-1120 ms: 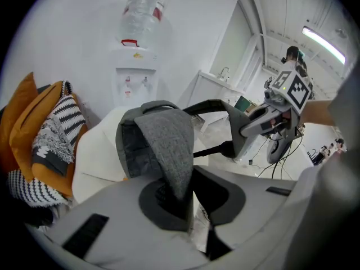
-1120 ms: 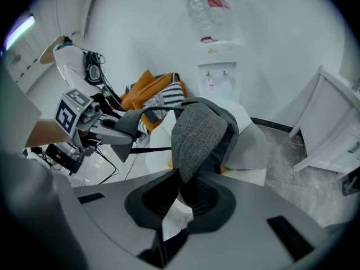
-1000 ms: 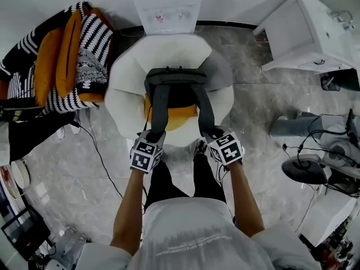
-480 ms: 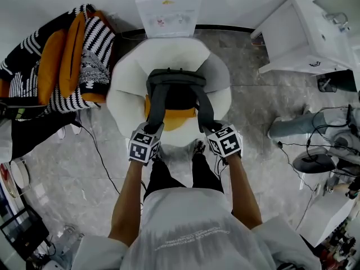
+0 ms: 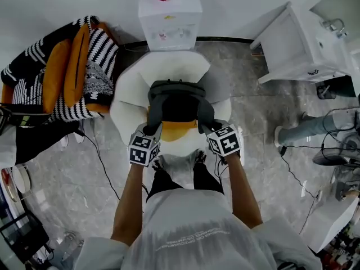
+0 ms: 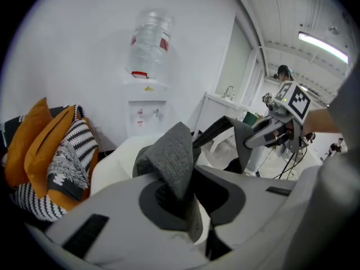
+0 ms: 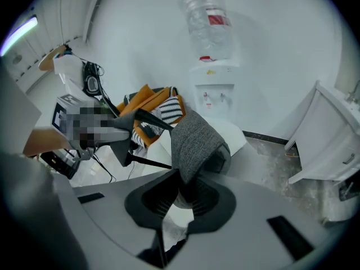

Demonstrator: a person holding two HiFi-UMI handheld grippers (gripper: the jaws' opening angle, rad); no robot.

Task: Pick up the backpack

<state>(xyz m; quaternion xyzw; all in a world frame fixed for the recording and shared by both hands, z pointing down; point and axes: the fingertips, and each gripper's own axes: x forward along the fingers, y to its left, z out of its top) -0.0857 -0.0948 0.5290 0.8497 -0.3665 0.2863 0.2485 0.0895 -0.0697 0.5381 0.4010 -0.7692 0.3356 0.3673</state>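
A dark grey backpack (image 5: pixel 175 97) rests against the seat of a white armchair (image 5: pixel 130 89), over an orange cushion (image 5: pixel 179 130). Its two grey straps run down toward me. My left gripper (image 5: pixel 151 131) is shut on the left strap (image 5: pixel 157 109), which folds out of the jaws in the left gripper view (image 6: pixel 171 153). My right gripper (image 5: pixel 208 130) is shut on the right strap (image 5: pixel 204 110), seen as grey fabric (image 7: pixel 194 136) pinched between the jaws in the right gripper view. Both straps are pulled taut.
A water dispenser (image 5: pixel 170 14) stands behind the armchair. Striped and orange cushions (image 5: pixel 79 66) lie piled at the left. A white cabinet (image 5: pixel 304 44) is at the right. Cables (image 5: pixel 101 156) trail over the marble floor, and my legs stand just before the chair.
Both grippers have risen and moved toward the chair with the straps in them. The straps look shorter and the backpack's top sits higher on the seat.
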